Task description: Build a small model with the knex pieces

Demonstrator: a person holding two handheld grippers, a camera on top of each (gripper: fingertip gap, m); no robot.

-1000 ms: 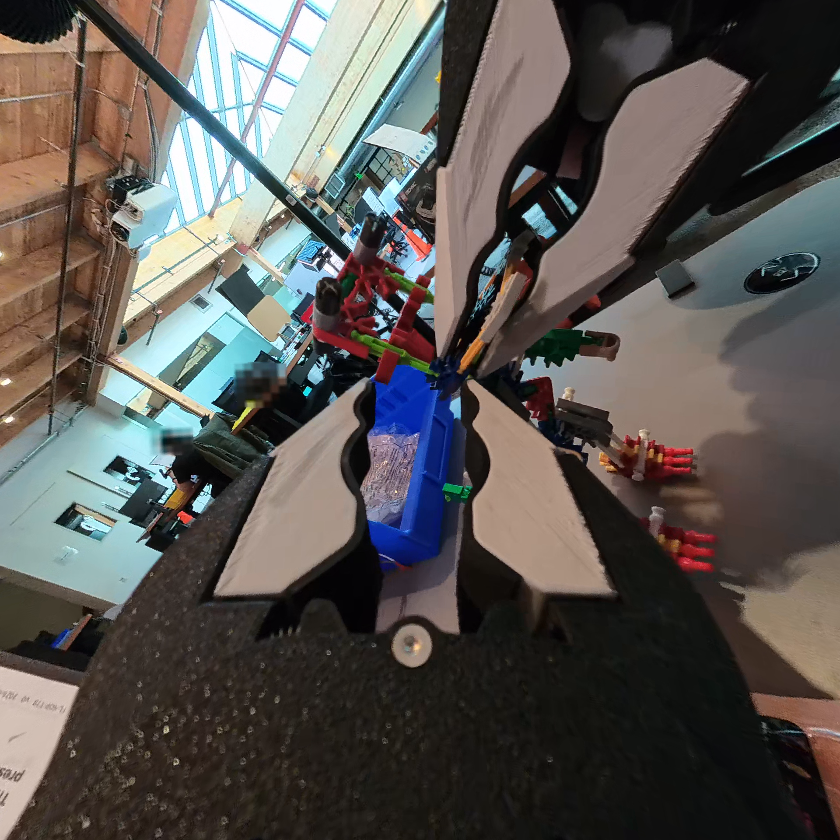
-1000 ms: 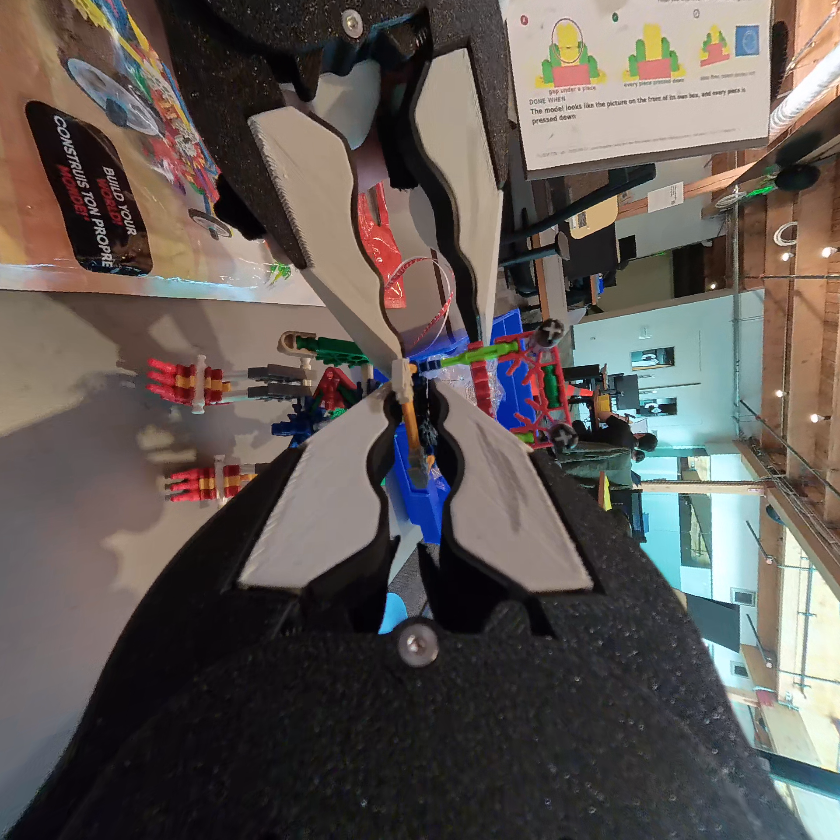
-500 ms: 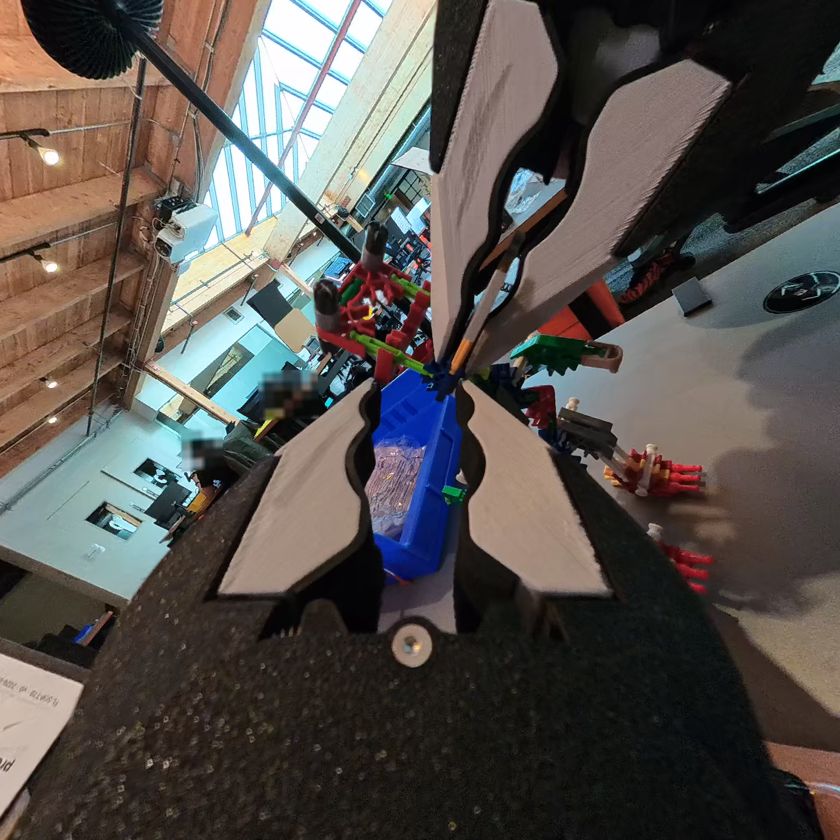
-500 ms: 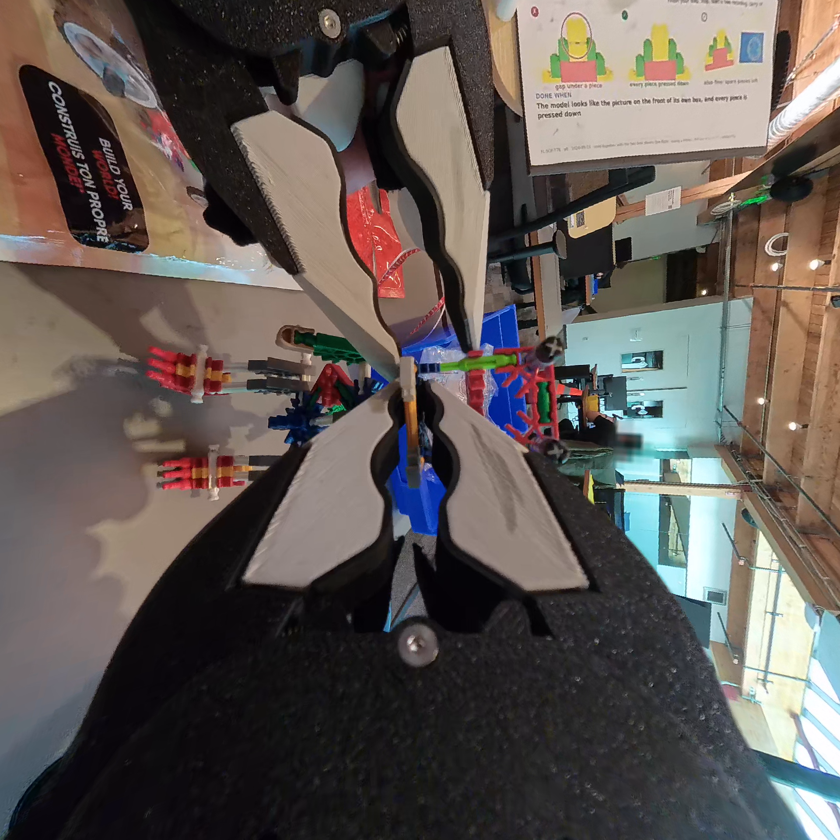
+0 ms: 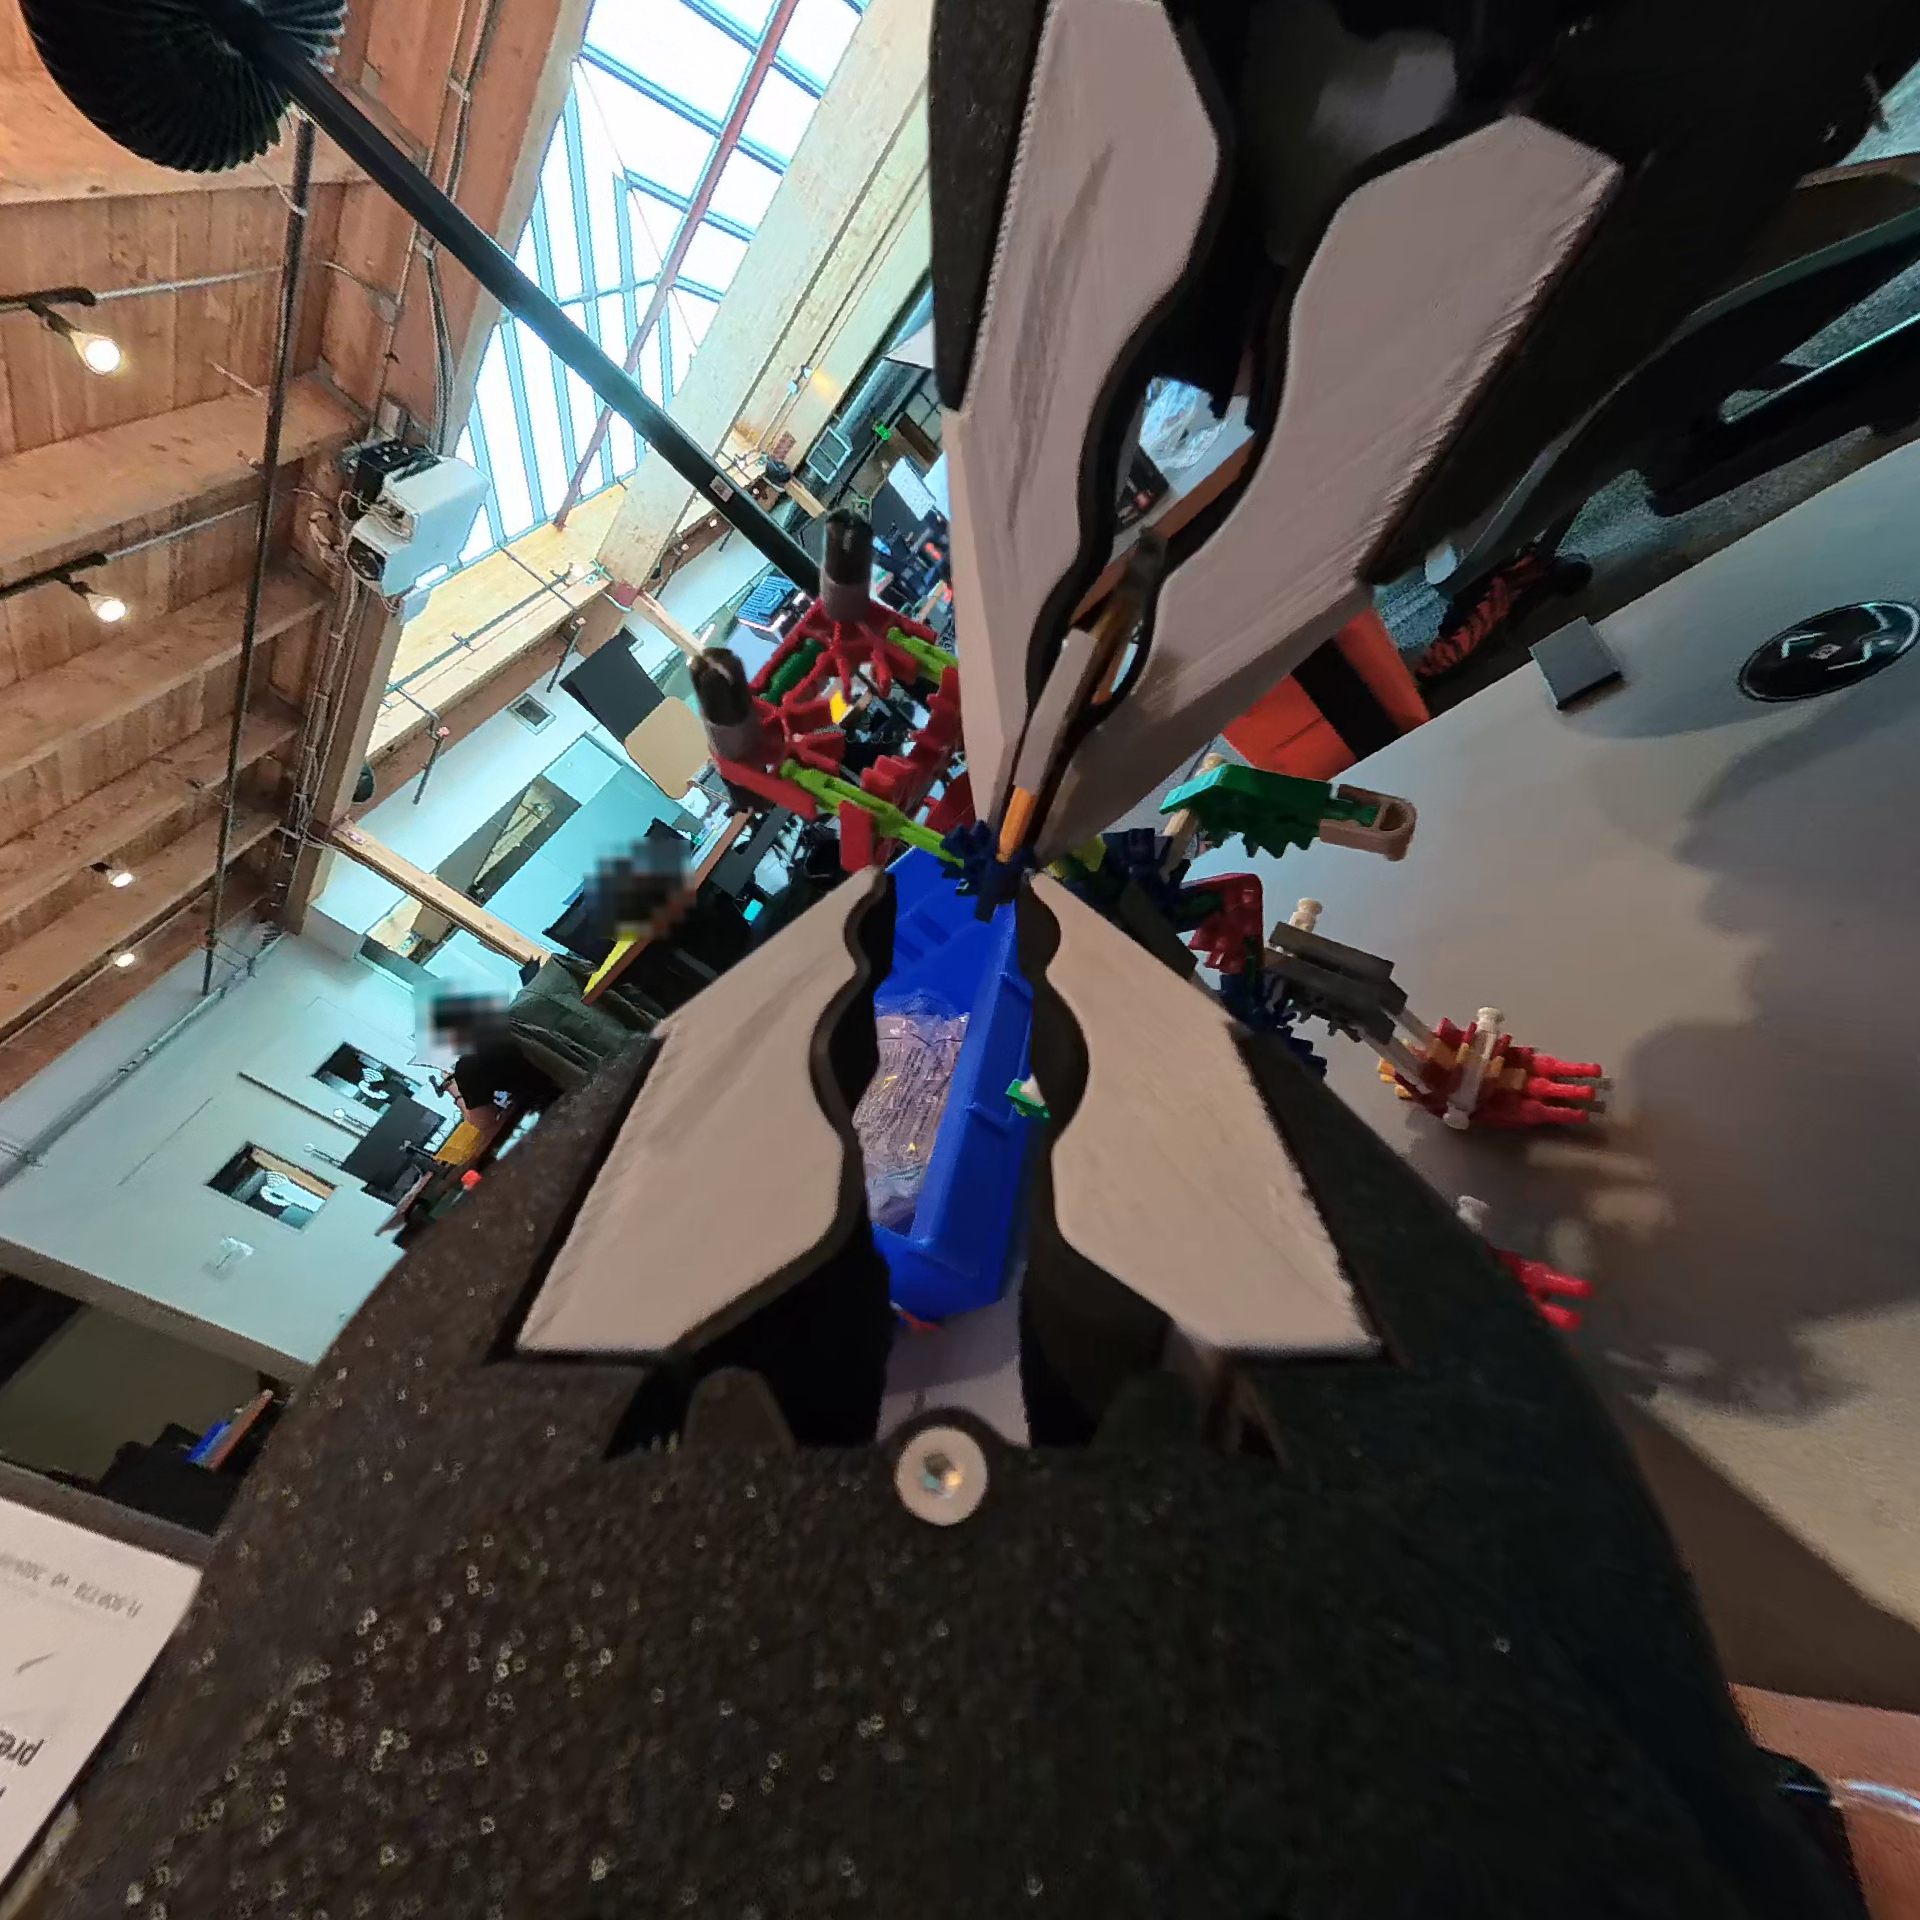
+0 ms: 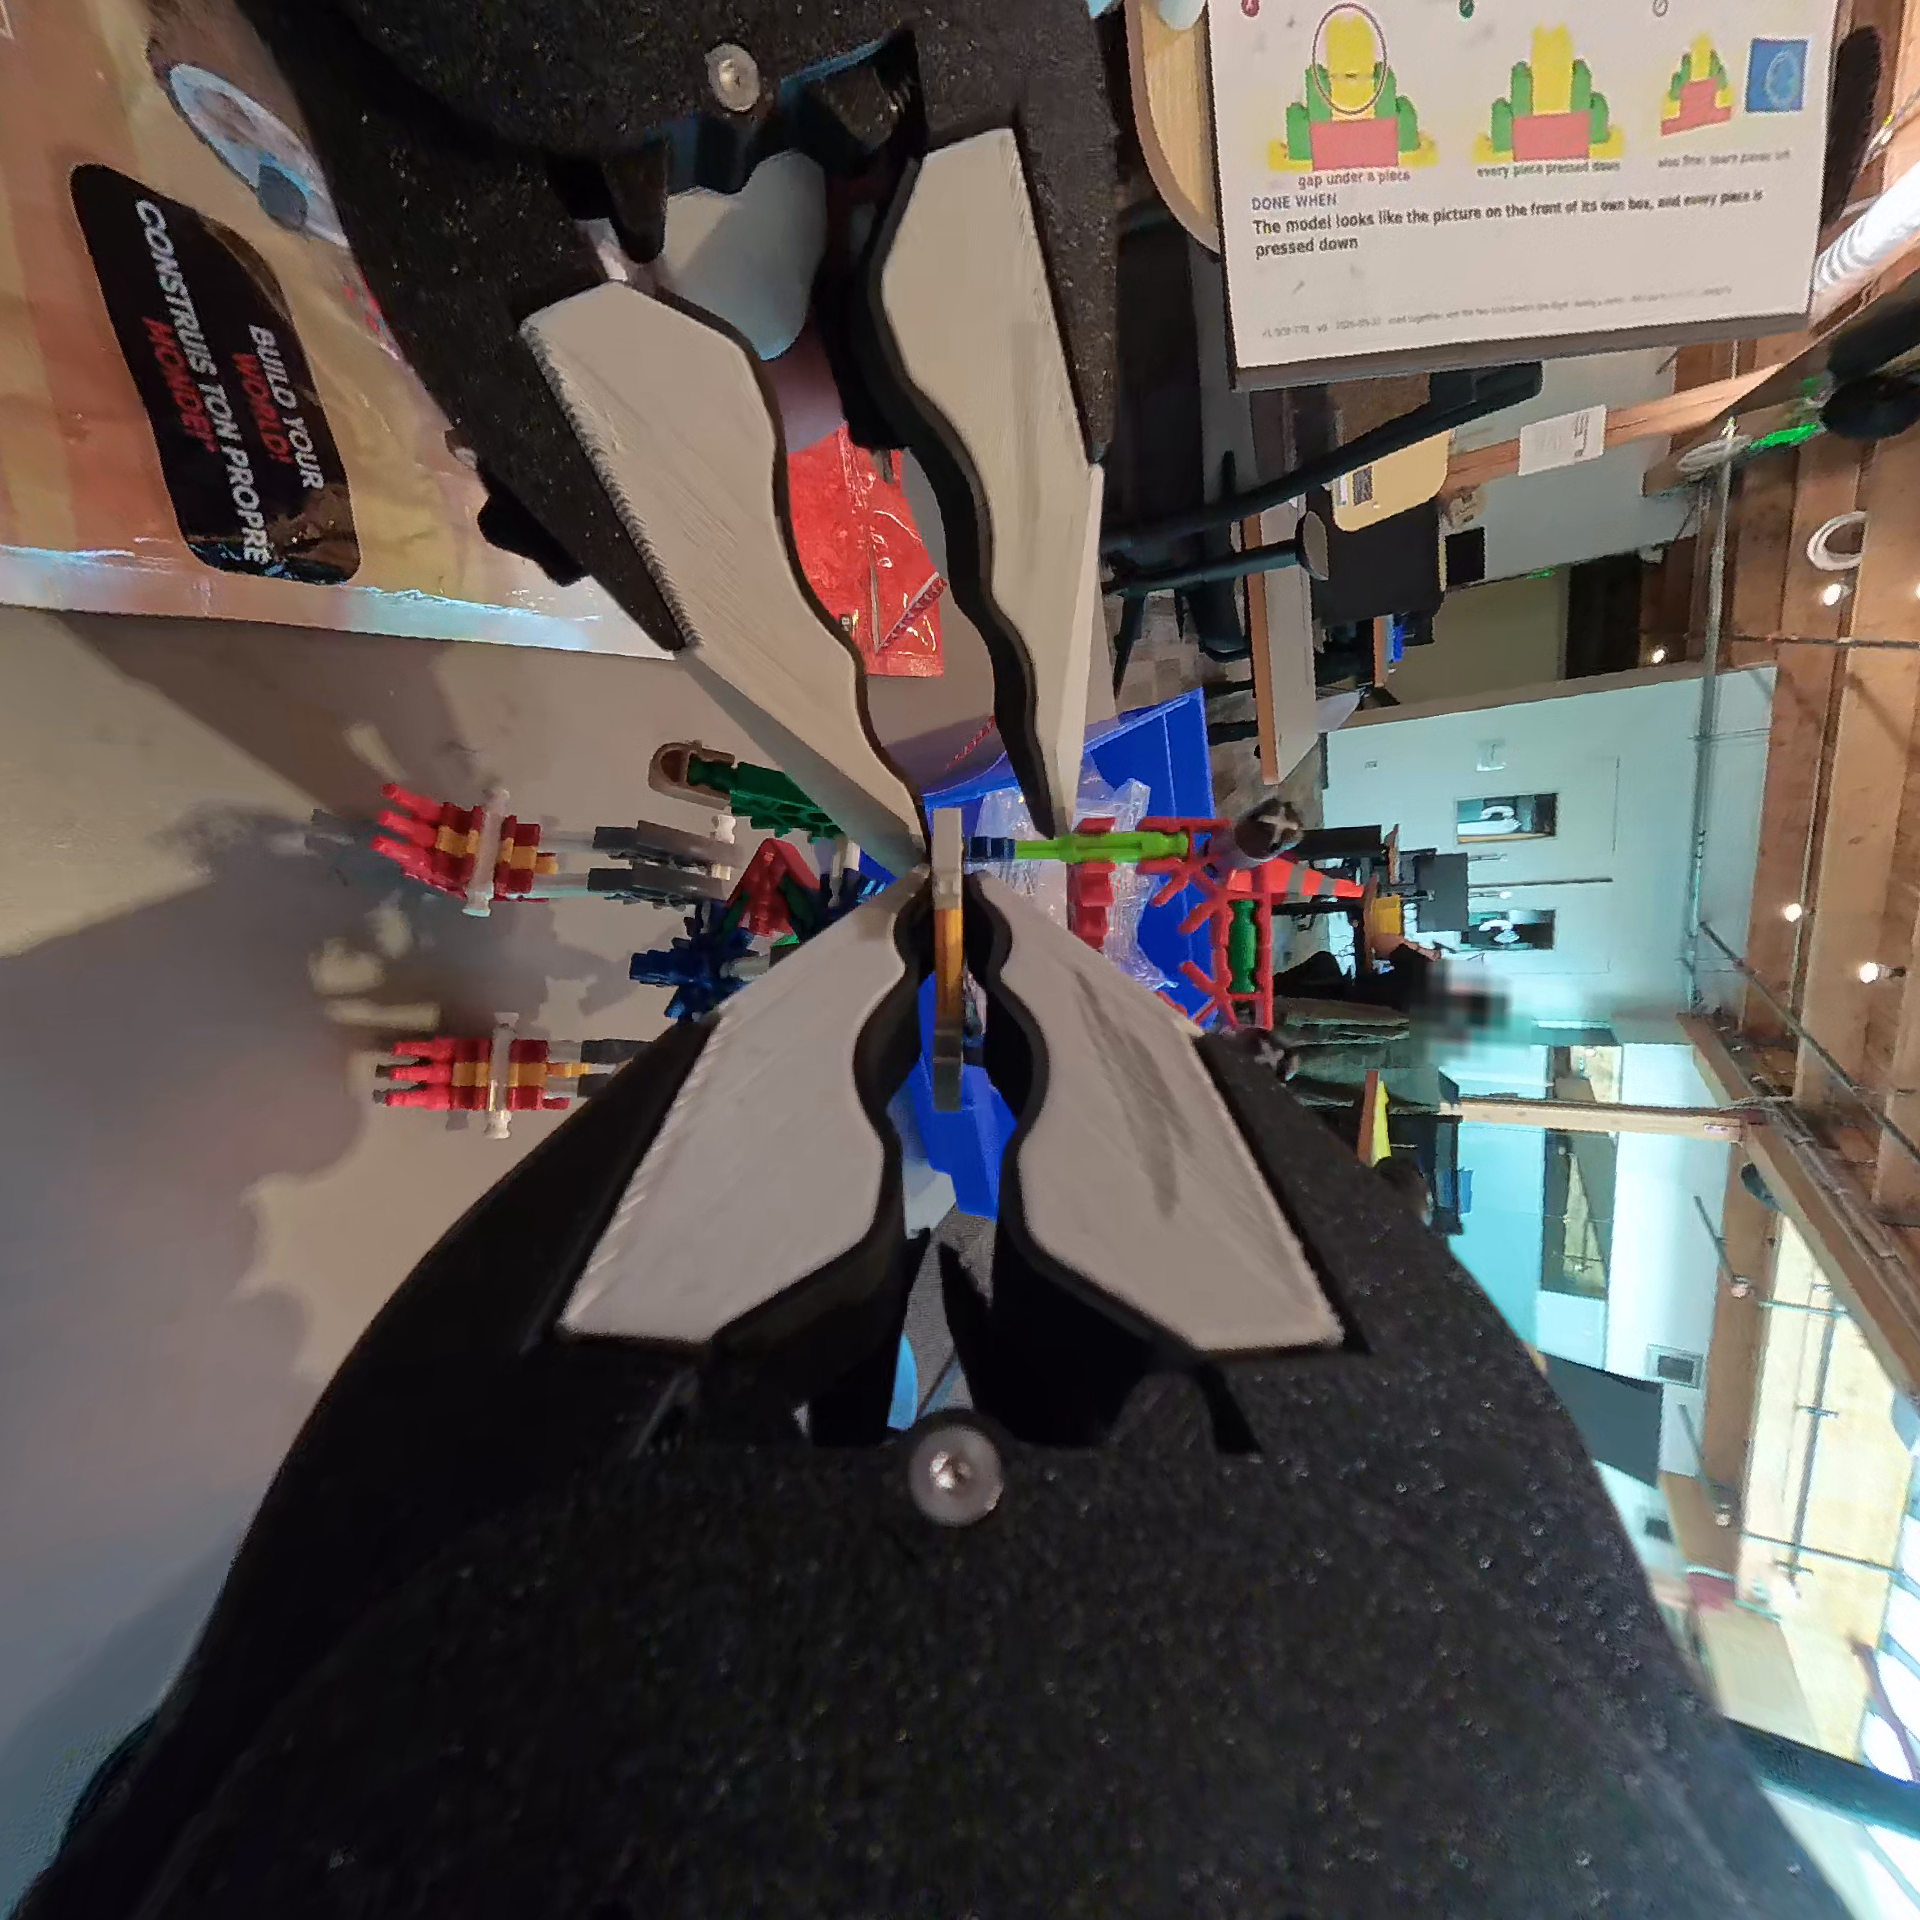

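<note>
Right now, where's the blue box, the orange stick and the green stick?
blue box (image 5: 971, 1210), left wrist view, outer side wall.
orange stick (image 6: 948, 961), right wrist view, orange middle between the right gripper's fingers.
green stick (image 6: 1075, 847), right wrist view, its middle.

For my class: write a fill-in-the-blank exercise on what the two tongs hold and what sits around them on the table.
1. The right tongs grip a rod whose middle is ___.
2. The left tongs close on a ___ connector.
3. The clear plastic bag lies ___ the blue bin.
4. A lime-green rod joins that connector to a mostly ___ frame.

Missing words: orange; blue; inside; red.
</note>
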